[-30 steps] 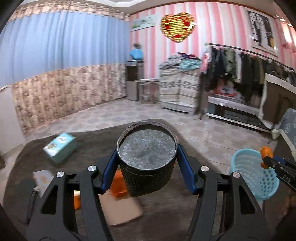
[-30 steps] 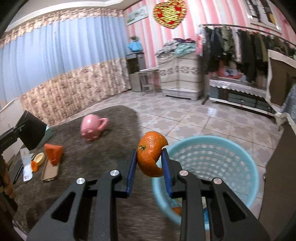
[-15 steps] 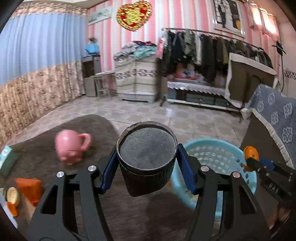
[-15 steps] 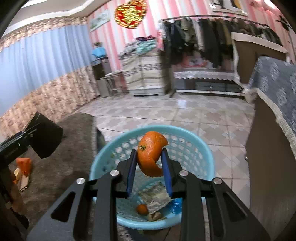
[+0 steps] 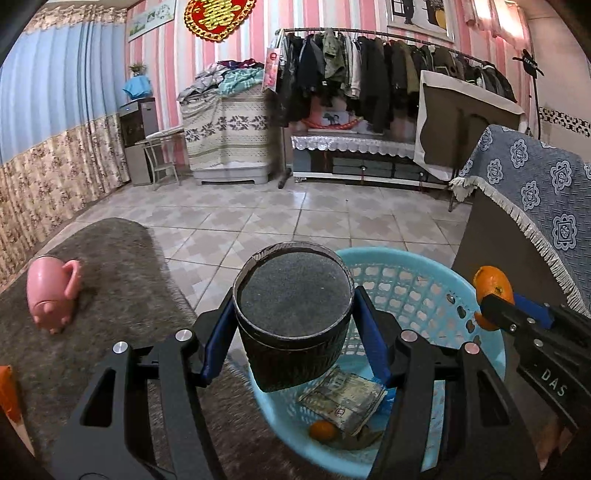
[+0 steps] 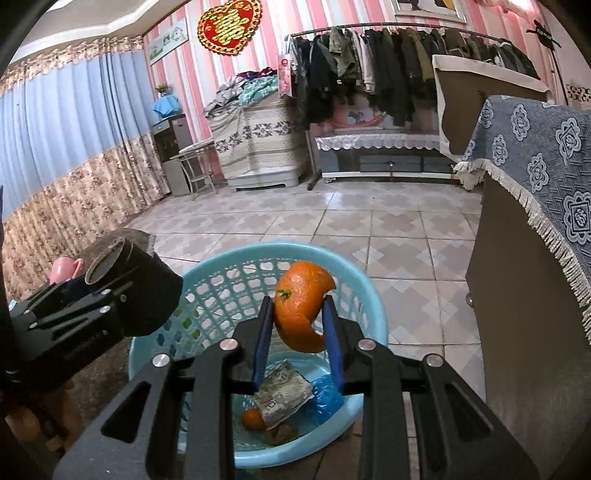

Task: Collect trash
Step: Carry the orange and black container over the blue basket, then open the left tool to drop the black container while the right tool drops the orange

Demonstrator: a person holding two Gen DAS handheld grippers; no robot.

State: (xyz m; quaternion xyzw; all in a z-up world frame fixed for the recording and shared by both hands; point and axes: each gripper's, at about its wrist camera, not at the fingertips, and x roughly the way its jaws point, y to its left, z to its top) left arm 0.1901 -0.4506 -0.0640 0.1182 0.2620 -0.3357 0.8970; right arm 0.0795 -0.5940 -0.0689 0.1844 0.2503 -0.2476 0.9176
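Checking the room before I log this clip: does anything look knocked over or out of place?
Yes: the pink pig-shaped mug lies tipped on its side on the dark rug, handle up. The blue basket stands upright, holding only trash.

Non-task stuff I see: pink pig-shaped mug [image 5: 51, 293] lying on its side on the dark rug [image 5: 110, 280], near the rug's left edge. Tiled floor [image 5: 303, 218] past the rug's far edge. Clothes rack [image 5: 388, 74] of dark coats along the pink striped wall, heart ornament [image 5: 218, 16] high on it. Blue curtain [image 5: 55, 92] at left. Patterned blue cloth [image 5: 535, 184] draped over furniture, right.
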